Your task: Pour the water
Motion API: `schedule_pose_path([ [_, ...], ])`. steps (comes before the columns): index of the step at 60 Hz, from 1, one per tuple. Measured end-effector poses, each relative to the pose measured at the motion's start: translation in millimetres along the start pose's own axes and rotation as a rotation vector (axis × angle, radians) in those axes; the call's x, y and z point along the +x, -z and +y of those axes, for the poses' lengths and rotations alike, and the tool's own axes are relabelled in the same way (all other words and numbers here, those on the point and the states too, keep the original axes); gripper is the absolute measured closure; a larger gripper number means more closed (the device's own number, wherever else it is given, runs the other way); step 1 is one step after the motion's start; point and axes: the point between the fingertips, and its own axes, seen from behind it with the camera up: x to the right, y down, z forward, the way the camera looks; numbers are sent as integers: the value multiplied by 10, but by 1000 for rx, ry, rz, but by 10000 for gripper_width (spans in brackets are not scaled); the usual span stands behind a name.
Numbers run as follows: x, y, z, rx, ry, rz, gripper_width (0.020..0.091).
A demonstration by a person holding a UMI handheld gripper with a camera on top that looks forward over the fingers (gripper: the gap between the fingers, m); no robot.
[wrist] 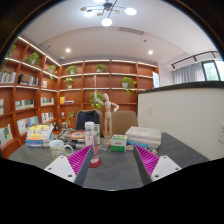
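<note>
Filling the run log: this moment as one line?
gripper: open, empty | bottle: upright on table, just ahead of fingers | pour: not started

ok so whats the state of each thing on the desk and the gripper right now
gripper: open, holding nothing
bottle: upright on the desk, just beyond the fingers, untouched
pink cup: upright, left of the bottle
wooden figure: standing upright at the back
white box: resting on the desk, closed as far as I can tell
ceiling light: on
</note>
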Motion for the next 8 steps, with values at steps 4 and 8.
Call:
schedule_pose_path([
  [4,-13,26,-49,14,-3,-2,259],
  [8,-28,39,-88,22,-16,-9,258],
])
